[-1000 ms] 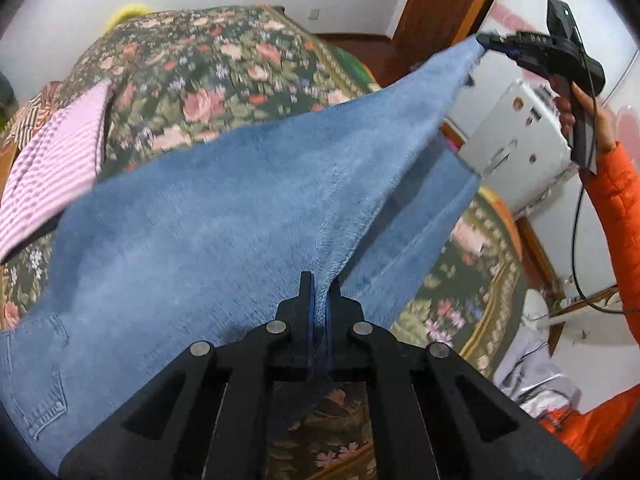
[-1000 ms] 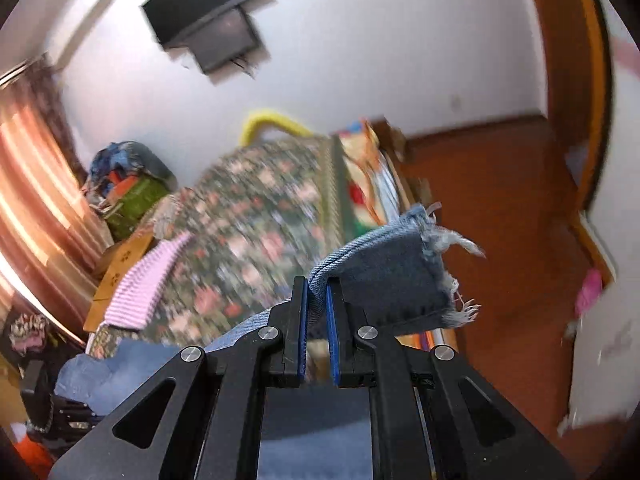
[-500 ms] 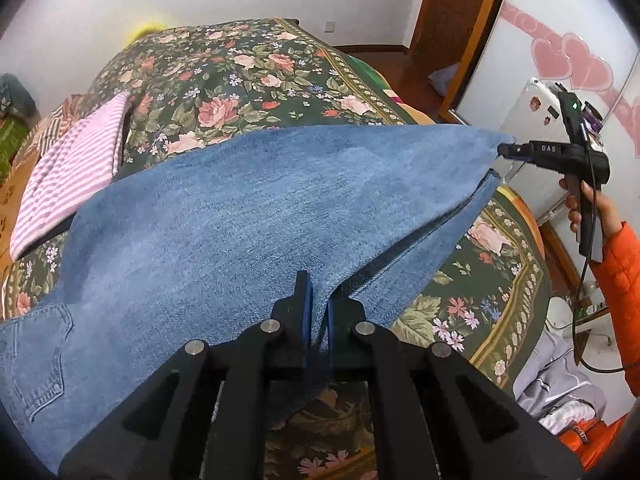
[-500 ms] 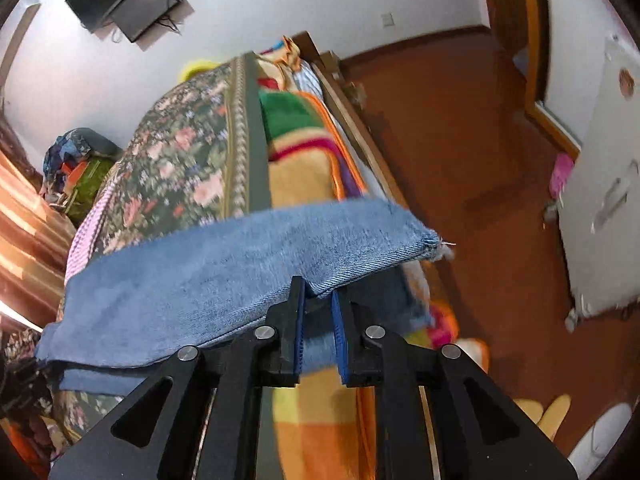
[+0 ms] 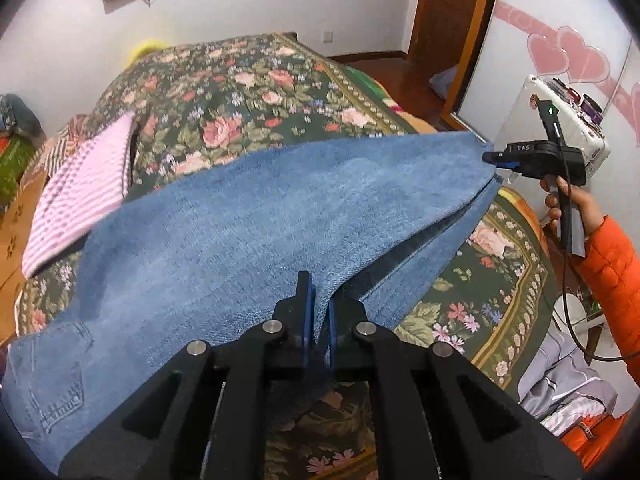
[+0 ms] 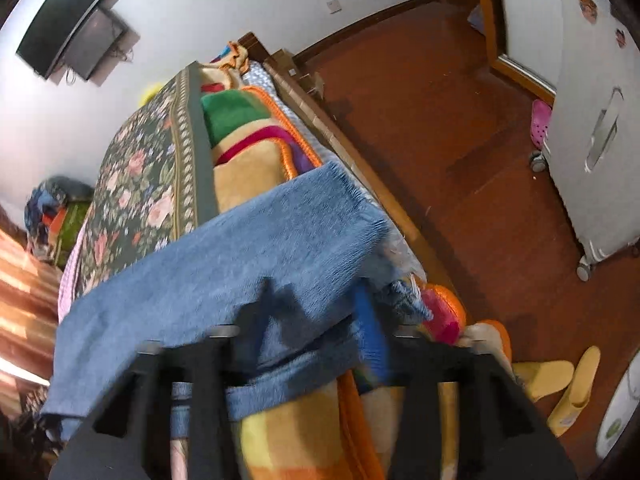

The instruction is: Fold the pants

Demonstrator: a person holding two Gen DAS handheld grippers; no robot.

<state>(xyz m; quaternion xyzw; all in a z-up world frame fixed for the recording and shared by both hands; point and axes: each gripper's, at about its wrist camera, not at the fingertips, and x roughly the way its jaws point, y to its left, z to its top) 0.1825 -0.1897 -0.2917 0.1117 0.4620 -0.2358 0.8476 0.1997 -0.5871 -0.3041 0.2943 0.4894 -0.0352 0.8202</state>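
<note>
While the left claw [image 5: 316, 312] stays clamped on a fold of the blue denim pants [image 5: 280, 208] at the near edge of the bed [image 5: 248, 92], the cloth stretches away from it, one leg stacked on the other. Farther off, the right claw [image 5: 494, 159], held in a hand [image 5: 568, 200], has dropped from its raised position a second ago to bed level. Its jaws, clamped then, now stand apart and are closing, with the frayed hem between them but not visibly pinched. The legs look ready to be laid flat. Beyond lies a pink striped cloth [image 5: 80, 184].
</note>
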